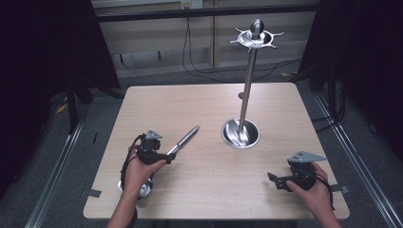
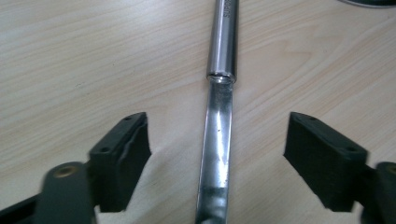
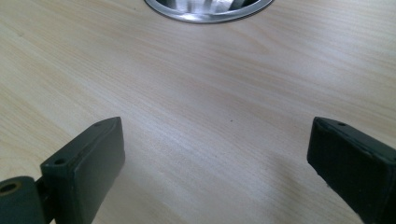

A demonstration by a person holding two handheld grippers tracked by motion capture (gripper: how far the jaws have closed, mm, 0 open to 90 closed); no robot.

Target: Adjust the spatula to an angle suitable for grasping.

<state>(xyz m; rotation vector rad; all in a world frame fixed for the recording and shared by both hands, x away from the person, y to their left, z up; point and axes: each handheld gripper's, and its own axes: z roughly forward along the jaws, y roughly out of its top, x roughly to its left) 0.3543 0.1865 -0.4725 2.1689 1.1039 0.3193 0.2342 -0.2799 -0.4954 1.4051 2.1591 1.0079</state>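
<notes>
Lying on pale wood table (image 1: 199, 199): steel rod (image 2: 219, 116), stand base (image 1: 241, 134).

A shiny metal stand (image 1: 247, 90) stood upright on the far right part of the pale wooden worktop (image 1: 214, 180). Its round, dish-shaped base (image 1: 240, 134) rested flat, and a thin pole rose from it to a spiked crown-like top (image 1: 255, 39). A separate steel rod (image 1: 184, 139) lay flat on the worktop to the left of the base, apart from it, pointing diagonally away. Up close, the rod (image 2: 219, 116) had a thicker polished sleeve on its far part and a narrower, duller section nearer.
</notes>
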